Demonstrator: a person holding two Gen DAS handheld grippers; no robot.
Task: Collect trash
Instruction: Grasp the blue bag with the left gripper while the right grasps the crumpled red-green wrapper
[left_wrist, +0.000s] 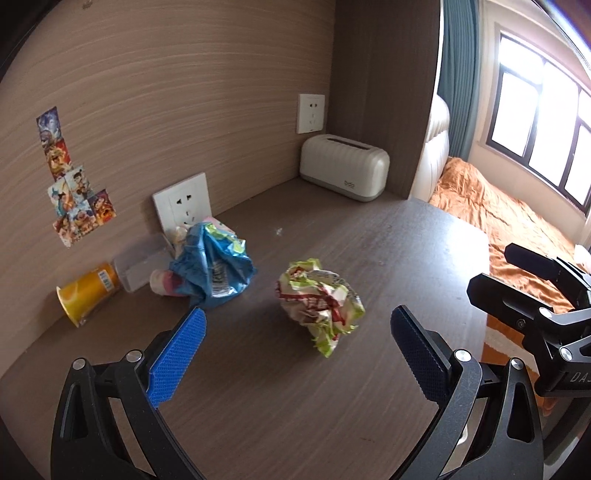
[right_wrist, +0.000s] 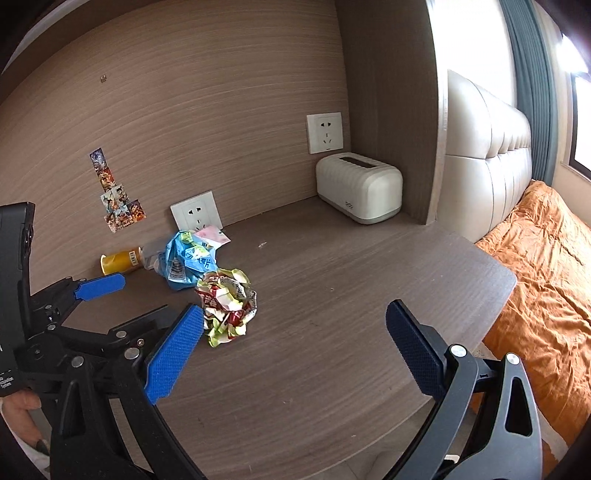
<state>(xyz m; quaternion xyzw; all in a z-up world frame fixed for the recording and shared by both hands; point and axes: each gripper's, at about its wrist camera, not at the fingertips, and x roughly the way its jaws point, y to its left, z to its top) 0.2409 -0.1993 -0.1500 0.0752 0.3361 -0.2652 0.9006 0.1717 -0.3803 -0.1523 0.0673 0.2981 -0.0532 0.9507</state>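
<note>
Seen from the left wrist: left gripper (left_wrist: 297, 345) held low over the desk (left_wrist: 388, 251), tilted down toward the surface, its two fingers spread wide and gripping nothing; blue textured pads (left_wrist: 177, 360) on black curved arms. Just beyond and between the fingertips, clear of both, a crumpled green, red and white wrapper (left_wrist: 319, 297), balled up, lying about mid-desk. Farther toward the back-left corner, a crinkled blue foil bag (left_wrist: 214, 267), a toppled yellow cup (left_wrist: 86, 291) with its mouth facing the front edge, and a clear plastic container (left_wrist: 136, 264), all clustered by the wall. White ribbed tissue box (left_wrist: 343, 168) in the back-right corner, rounded and matte; white socket plate (left_wrist: 183, 203) low on the wood-grain wall, stickers (left_wrist: 75, 192) to its left. Right gripper (left_wrist: 532, 291) visible at the desk's right edge, black metal, finger state not readable here. Seen from the right wrist: right gripper (right_wrist: 295, 341) poised above the front half of the desk (right_wrist: 369, 266), fingers wide apart and empty, same blue knurled pads (right_wrist: 173, 360). Crumpled wrapper (right_wrist: 227, 304) just beside the left fingertip, left of centre on the desk, with the blue bag (right_wrist: 186, 262) touching or nearly touching it behind. Left gripper (right_wrist: 99, 286) entering from the left side, one blue pad showing. Orange bedspread (right_wrist: 546, 266) past the desk's right edge, rumpled cloth.
</note>
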